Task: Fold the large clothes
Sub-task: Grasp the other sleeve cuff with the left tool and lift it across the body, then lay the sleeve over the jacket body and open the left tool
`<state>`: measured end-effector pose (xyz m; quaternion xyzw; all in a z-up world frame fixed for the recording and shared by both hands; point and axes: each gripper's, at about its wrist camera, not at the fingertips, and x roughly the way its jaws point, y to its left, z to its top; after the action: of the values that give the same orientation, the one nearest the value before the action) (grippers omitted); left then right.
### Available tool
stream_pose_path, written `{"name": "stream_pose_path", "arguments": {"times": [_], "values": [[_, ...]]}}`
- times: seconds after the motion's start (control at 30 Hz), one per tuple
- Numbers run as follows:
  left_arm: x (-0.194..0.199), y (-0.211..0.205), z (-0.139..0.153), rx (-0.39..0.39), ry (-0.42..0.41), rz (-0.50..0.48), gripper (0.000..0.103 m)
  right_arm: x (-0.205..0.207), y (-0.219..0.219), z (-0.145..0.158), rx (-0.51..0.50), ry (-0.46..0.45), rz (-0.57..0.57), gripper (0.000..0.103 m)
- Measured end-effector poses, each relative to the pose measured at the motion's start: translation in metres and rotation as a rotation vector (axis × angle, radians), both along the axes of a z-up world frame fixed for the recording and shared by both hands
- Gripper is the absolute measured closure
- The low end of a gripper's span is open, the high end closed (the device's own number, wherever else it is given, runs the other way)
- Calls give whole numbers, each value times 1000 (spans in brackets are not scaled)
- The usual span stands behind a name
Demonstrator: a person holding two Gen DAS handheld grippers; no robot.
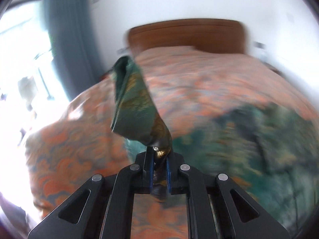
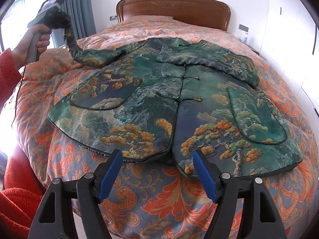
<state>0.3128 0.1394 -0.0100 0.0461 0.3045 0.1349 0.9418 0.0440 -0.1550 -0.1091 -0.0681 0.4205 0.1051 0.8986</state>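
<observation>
A large green brocade jacket (image 2: 151, 103) with gold pine-tree patterns lies front up on the bed, collar toward the headboard. Its right sleeve (image 2: 235, 65) lies folded across the chest. Its left sleeve (image 2: 93, 56) is lifted off the bed at the cuff, and my left gripper (image 2: 63, 21) is shut on that cuff, held up by a hand at the upper left. In the left wrist view the cuff (image 1: 133, 99) stands up out of the shut left gripper (image 1: 158, 155). My right gripper (image 2: 157, 159) hangs open just over the jacket's hem, with nothing between its blue pads (image 2: 109, 171).
An orange paisley duvet (image 2: 151, 197) covers the bed, with a wooden headboard (image 2: 173, 10) at the far end. Grey curtains (image 2: 79, 6) and a bright window are at the left. A person's red sleeve (image 2: 14, 179) fills the lower left corner.
</observation>
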Motion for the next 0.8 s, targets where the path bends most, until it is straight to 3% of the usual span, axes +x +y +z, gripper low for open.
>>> {"name": "stream_pose_path", "arguments": {"times": [0.1, 0.23, 0.53, 0.63, 0.77, 0.8], "values": [[-7, -56, -5, 51, 20, -141, 95, -4, -10, 7, 16, -26, -26, 28], [-14, -120, -38, 102, 113, -298, 95, -9, -28, 14, 34, -53, -70, 28], [-20, -194, -143, 204, 375, -431, 95, -16, -60, 14, 58, -48, -156, 28], [-27, -204, -151, 247, 386, -449, 82, -17, -63, 12, 58, -49, -161, 28], [-53, -206, -143, 203, 352, -458, 33, -15, -68, 8, 74, -40, -168, 28], [-63, -203, -139, 166, 345, -457, 31, -14, -69, 8, 78, -40, -168, 28]]}}
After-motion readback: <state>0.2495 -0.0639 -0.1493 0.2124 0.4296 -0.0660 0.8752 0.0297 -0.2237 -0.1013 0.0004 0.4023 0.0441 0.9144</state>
